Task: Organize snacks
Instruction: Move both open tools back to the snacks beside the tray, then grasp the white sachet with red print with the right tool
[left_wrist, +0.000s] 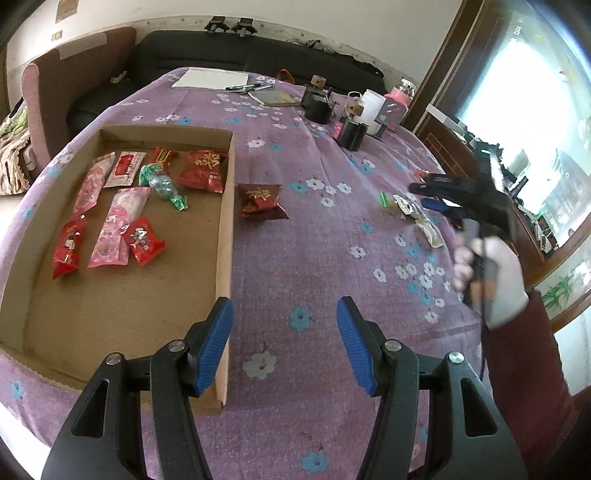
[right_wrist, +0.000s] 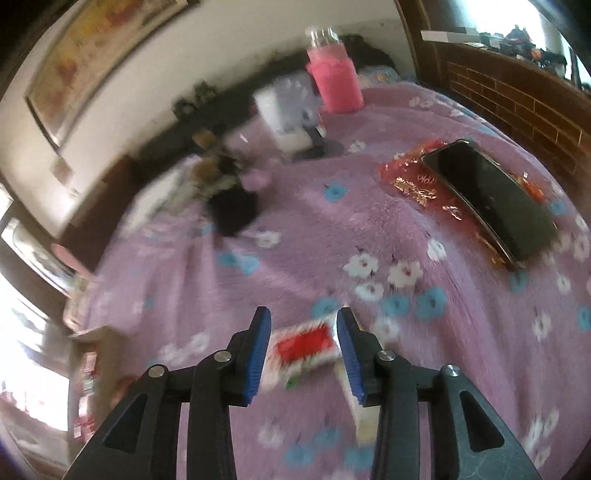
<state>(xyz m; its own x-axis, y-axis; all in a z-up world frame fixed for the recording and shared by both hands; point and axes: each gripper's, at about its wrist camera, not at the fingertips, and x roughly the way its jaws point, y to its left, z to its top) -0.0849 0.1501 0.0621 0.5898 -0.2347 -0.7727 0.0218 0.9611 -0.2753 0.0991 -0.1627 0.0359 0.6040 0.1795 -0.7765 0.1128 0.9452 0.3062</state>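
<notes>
Right claw (right_wrist: 301, 350) part-open over a red-and-white snack (right_wrist: 303, 345), not gripping. Left claw (left_wrist: 284, 343) half-open, empty, near the box (left_wrist: 225, 236). Centre the snack, then close.

Bare cloth (left_wrist: 314, 258) lies open between the cardboard tray wall (left_wrist: 225, 236) and scattered wrappers (left_wrist: 417, 214).

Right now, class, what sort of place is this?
Probably a home living room: a black sofa behind a table under a floral purple cloth, with a framed picture on the wall.
</notes>
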